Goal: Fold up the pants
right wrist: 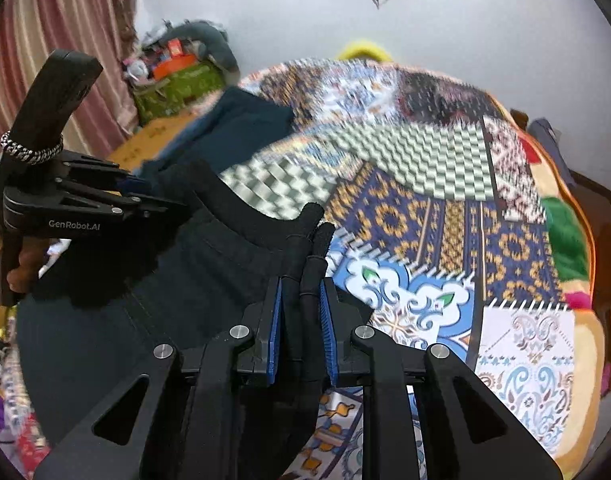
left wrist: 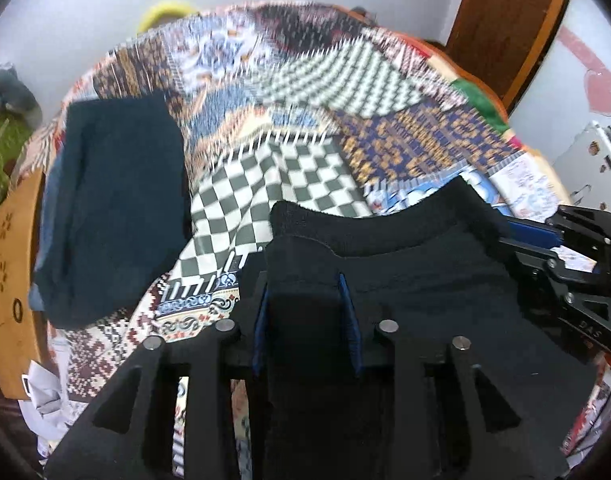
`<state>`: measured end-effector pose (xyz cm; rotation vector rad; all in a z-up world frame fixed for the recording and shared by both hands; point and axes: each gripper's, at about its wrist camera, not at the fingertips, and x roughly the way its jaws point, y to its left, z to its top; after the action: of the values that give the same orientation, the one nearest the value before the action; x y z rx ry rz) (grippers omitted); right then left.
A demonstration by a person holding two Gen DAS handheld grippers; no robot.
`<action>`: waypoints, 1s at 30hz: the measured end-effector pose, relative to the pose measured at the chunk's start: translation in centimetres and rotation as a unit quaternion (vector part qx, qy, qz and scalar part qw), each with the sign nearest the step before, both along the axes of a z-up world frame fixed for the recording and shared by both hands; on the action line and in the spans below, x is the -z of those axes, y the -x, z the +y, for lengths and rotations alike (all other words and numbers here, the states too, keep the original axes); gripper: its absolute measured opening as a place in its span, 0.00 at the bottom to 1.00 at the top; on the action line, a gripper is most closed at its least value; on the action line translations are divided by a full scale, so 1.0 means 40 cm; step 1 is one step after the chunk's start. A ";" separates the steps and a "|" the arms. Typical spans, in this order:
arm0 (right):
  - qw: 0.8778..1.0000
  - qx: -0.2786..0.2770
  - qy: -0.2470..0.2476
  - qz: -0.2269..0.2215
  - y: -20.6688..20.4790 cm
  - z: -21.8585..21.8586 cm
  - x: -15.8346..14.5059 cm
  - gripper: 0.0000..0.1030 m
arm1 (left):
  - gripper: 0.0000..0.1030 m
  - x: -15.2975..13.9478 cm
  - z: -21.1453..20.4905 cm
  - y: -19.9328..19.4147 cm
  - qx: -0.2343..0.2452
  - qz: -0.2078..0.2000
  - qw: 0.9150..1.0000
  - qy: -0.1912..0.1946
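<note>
Black pants [left wrist: 425, 280] hang between my two grippers above a patchwork bedspread [left wrist: 305, 120]. My left gripper [left wrist: 307, 292] is shut on one end of the waistband. My right gripper [right wrist: 303, 300] is shut on the other end, where the waistband [right wrist: 233, 224] bunches between the blue pads [right wrist: 328, 344]. The right gripper also shows at the right edge of the left wrist view [left wrist: 545, 248]. The left gripper shows at the left of the right wrist view [right wrist: 153, 200]. The pants sag between the two and their legs are hidden below.
A dark blue folded garment [left wrist: 113, 208] lies on the bed's far left, also in the right wrist view [right wrist: 241, 120]. A brown wooden board [left wrist: 13, 272] borders the bed. A green bag with clutter [right wrist: 173, 84] stands by the curtain. A white wall is behind.
</note>
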<state>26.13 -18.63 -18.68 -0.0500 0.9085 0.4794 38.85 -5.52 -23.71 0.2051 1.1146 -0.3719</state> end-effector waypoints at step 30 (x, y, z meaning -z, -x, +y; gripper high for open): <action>0.996 -0.042 -0.032 0.067 0.185 0.070 -0.038 0.50 | 0.67 -0.006 0.101 0.212 -0.025 0.009 1.000 0.006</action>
<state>18.72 -15.83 -17.17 0.0028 1.0240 0.5951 30.38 -1.48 -23.47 0.1625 1.1331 -0.3362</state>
